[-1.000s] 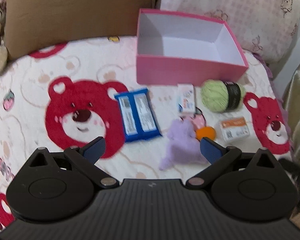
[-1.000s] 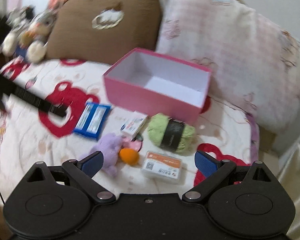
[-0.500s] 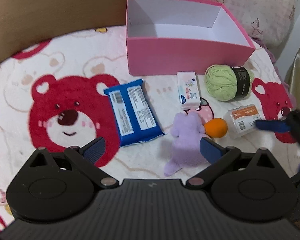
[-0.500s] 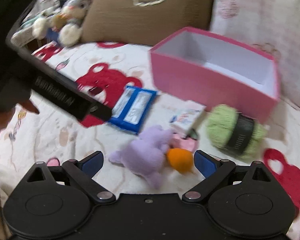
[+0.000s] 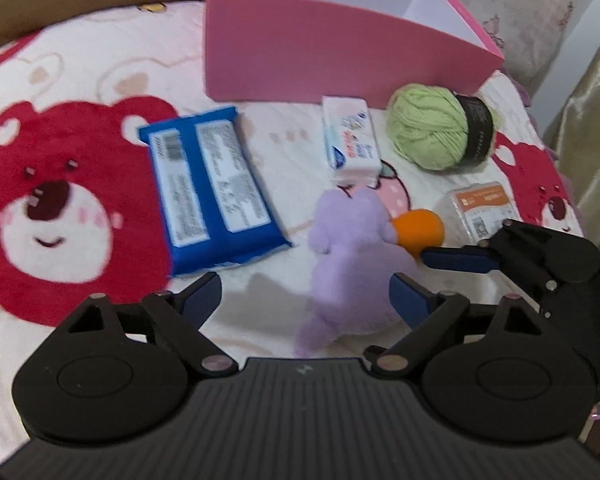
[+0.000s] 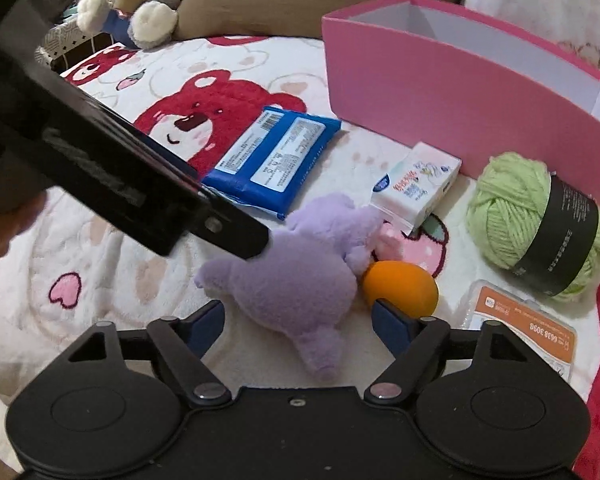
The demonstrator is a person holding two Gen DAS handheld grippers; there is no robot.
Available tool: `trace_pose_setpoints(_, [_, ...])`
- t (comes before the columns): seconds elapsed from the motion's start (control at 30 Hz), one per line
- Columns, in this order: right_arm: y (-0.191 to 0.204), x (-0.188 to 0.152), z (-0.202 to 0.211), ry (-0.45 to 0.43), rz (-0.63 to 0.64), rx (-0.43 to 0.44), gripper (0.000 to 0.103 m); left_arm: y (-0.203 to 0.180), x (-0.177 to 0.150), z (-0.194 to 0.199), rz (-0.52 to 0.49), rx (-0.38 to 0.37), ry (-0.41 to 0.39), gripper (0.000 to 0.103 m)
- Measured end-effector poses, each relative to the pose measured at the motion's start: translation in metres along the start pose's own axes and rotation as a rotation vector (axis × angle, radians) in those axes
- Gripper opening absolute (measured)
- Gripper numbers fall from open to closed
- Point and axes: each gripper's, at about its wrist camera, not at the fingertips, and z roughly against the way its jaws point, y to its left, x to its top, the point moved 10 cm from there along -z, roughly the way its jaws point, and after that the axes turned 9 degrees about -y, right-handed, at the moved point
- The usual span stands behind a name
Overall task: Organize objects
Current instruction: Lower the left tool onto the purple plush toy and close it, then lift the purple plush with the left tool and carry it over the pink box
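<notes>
The left gripper (image 5: 306, 294) hangs low over the bedspread (image 5: 100, 80) with its jaws spread and closing; only bare blanket and the tail end of the purple plush toy (image 5: 352, 248) lie between them, and nothing is pinched. The right gripper (image 6: 298, 318) is also spread and closing, and in its own view the toy's lower body sits squarely between its fingers, though the pads do not press it yet. It looks as if both hands are coming at the same toy, probably because it is soft and sprawling and lifts more tidily from two sides. In the left view one finger of the right gripper reaches in from the right, just at the orange ball (image 5: 418, 232), which touches the toy's head.

The pink box (image 5: 340, 56) stands open at the back of the bed, near the pillows, and is most likely where everything goes; what shows of its inside is bare. In front of it, laid out loosely within reach, are the blue packet (image 5: 212, 192), a small white tissue pack (image 5: 350, 144), a green ball of yarn (image 5: 428, 136) and an orange-labelled packet (image 5: 480, 208). None is in the box yet, so the sorting seems barely begun.
</notes>
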Motion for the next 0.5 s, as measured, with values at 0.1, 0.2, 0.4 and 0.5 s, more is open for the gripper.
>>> trace_pose_setpoints(0.1, [0.004, -0.007, -0.002, 0.008, 0.024, -0.013, 0.067, -0.002, -0.008, -0.012, 0.025, -0.013, 0.018, 0.082])
trace_pose_setpoints(0.2, [0.001, -0.014, -0.005, 0.012, 0.022, -0.044, 0.055, -0.003, -0.015, -0.020, 0.105, -0.063, 0.035, 0.073])
trace_pose_setpoints(0.4, [-0.006, -0.015, -0.009, -0.003, -0.015, -0.033, 0.051, -0.008, -0.020, -0.026, 0.229, -0.159, 0.021, 0.049])
trace_pose_setpoints(0.5, [-0.008, -0.015, -0.009, -0.011, -0.024, -0.028, 0.050, -0.012, -0.020, -0.024, 0.216, -0.129, 0.000, 0.047])
